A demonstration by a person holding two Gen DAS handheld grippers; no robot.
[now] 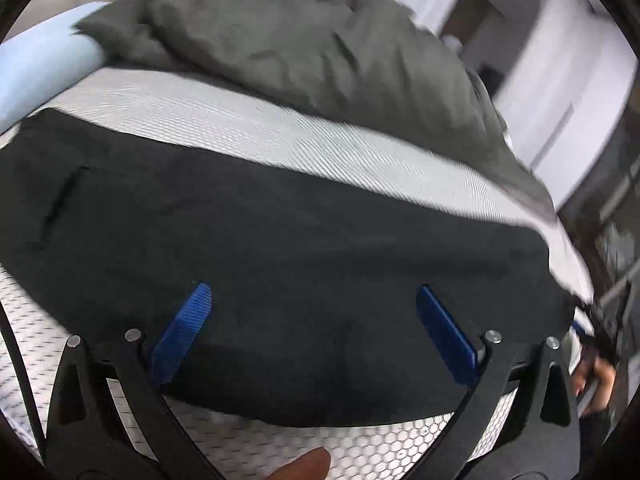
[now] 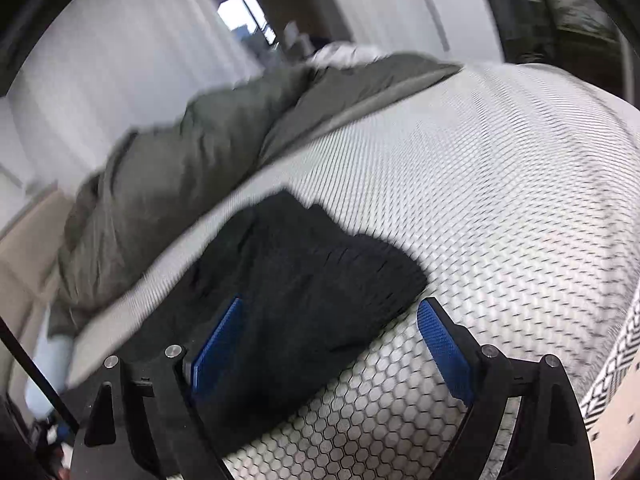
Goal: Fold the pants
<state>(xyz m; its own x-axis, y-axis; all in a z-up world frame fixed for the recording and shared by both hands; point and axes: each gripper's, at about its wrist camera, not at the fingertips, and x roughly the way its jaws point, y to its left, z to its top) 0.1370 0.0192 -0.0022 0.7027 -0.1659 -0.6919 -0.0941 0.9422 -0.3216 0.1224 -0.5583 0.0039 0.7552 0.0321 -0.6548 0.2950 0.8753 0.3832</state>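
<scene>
The black pants (image 1: 260,248) lie flat across the bed in the left wrist view, with a pocket slit at the left. My left gripper (image 1: 314,296) is open, its blue pads (image 1: 182,332) spread wide just above the near part of the pants, holding nothing. In the right wrist view one end of the pants (image 2: 316,280) lies bunched on the bed. My right gripper (image 2: 330,312) is open over that end, the left pad (image 2: 218,344) above the cloth and the right pad above the cover. It holds nothing.
The bed has a white cover with a black honeycomb print (image 1: 240,120) (image 2: 500,200). A rumpled grey-green duvet (image 1: 304,52) (image 2: 180,172) lies along the far side. A light blue pillow (image 1: 36,68) sits at the left. White walls and a doorway stand beyond.
</scene>
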